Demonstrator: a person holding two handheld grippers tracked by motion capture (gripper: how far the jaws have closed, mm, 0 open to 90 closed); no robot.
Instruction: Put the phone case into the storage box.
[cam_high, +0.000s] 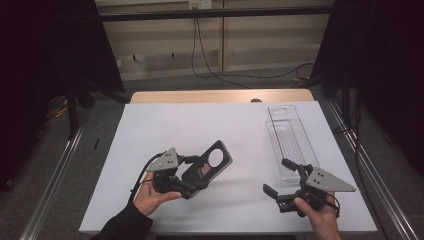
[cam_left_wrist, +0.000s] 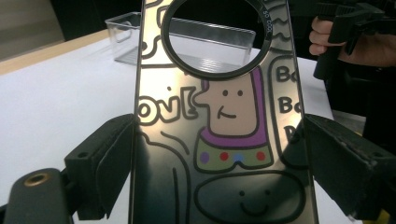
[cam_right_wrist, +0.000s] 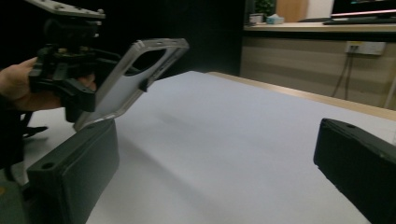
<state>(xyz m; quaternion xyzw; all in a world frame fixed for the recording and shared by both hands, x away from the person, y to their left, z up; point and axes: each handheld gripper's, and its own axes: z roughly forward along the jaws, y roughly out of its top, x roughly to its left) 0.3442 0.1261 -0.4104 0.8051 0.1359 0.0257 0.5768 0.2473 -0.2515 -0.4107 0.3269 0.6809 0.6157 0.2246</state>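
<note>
My left claw (cam_high: 192, 182) is pinching a dark, glossy phone case (cam_high: 207, 167) with a large round camera cutout and a cartoon print; in the left gripper view the two black pads press against its long edges near the lower end, and the case (cam_left_wrist: 219, 130) rises upright between them. It is lifted off the white sheet covering the surface (cam_high: 200, 130), tilted up and away from me, over the near-left part of the sheet. My right claw (cam_high: 285, 182) is spread wide and holds nothing; it hovers low over the near-right part of the sheet, well apart from the case, and its own view looks across at the left claw (cam_right_wrist: 112, 100) and the raised case (cam_right_wrist: 135, 77). Just beyond the right claw lies a long, clear plastic tray (cam_high: 291, 137), lying lengthwise away from me and seemingly empty. As I judge it, the main risk is the grip itself: the pads bear only on thin, slick edges low on the case, so a quick swing or slackened squeeze could let it pivot or slide out and drop. If the right claw comes in to take it, a glancing touch could knock it loose.
</note>
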